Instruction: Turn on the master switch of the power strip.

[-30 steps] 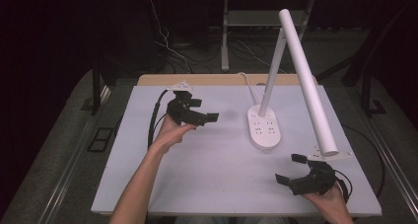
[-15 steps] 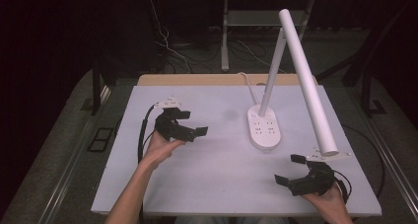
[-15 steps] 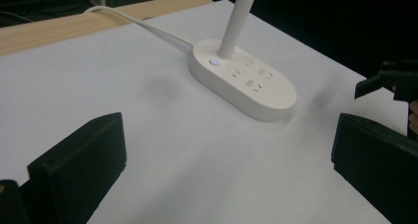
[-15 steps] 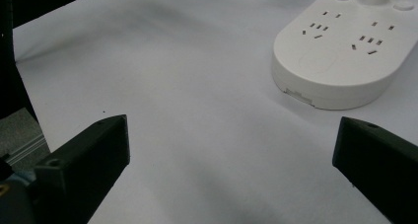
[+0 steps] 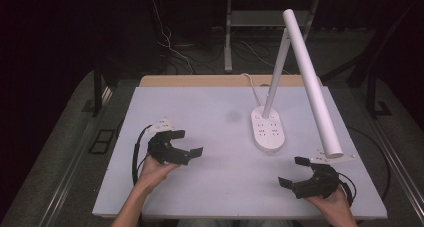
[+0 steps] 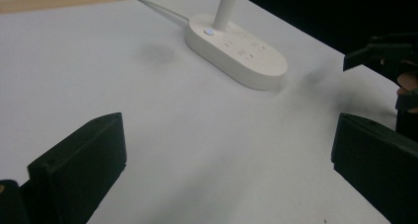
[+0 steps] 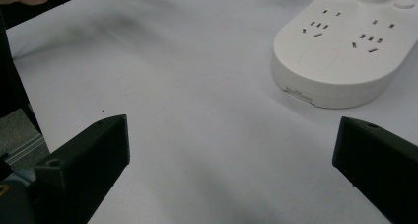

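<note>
Nothing is in hand yet: the lamp (image 5: pixel 267 132) stands untouched, base toward the surface's (image 5: pixel 200 112) far right, so by my read all the work is left. Left tool (image 5: pixel 186 143) rests wide at the left edge; right tool (image 5: pixel 294 171), jaws wide and empty, sits near the front right corner.

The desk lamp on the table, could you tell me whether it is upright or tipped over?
Upright: the desk lamp stands on its flat base, light bar angled down.
</note>
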A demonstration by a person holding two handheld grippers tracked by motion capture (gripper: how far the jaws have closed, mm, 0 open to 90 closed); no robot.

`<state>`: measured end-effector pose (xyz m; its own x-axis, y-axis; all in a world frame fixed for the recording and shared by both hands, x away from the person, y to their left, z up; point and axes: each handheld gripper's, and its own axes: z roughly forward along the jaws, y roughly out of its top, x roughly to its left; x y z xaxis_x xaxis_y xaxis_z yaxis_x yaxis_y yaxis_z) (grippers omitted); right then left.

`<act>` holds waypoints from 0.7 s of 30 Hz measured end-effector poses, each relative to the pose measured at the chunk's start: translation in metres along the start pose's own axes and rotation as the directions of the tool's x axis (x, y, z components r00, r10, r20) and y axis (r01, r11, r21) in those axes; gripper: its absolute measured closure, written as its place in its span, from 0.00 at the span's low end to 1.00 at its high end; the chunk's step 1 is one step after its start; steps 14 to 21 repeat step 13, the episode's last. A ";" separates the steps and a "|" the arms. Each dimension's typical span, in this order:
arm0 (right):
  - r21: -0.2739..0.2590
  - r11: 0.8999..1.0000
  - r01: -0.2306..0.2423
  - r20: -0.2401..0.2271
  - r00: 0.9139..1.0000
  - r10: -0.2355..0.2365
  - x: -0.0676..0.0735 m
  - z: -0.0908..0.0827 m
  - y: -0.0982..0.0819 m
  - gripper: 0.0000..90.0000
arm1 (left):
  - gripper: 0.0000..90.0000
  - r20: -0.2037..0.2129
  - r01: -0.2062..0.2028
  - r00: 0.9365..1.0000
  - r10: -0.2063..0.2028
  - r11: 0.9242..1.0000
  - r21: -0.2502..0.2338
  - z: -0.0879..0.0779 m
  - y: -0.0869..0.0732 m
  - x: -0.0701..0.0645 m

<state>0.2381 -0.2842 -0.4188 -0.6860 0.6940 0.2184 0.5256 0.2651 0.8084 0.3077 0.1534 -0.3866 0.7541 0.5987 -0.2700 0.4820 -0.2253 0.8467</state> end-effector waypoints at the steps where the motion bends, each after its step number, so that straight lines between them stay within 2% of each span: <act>1: 0.000 1.000 0.000 0.000 1.000 0.000 0.000 0.000 0.000 0.00 | 0.00 0.003 0.006 1.000 -0.006 1.000 0.001 -0.002 -0.004 -0.001; 10: 0.002 1.000 -0.002 -0.001 1.000 0.002 0.001 0.000 -0.001 0.00 | 0.00 0.000 0.031 1.000 -0.031 0.999 0.013 -0.013 -0.037 -0.012; 13: 0.001 1.000 -0.002 0.000 1.000 0.002 0.000 0.000 -0.001 0.00 | 0.00 0.013 0.049 0.999 -0.049 0.999 0.004 -0.012 -0.048 -0.013; 21: 0.001 1.000 -0.002 0.000 1.000 0.002 0.000 0.000 -0.001 0.00 | 0.00 0.013 0.049 0.999 -0.049 0.999 0.004 -0.012 -0.048 -0.013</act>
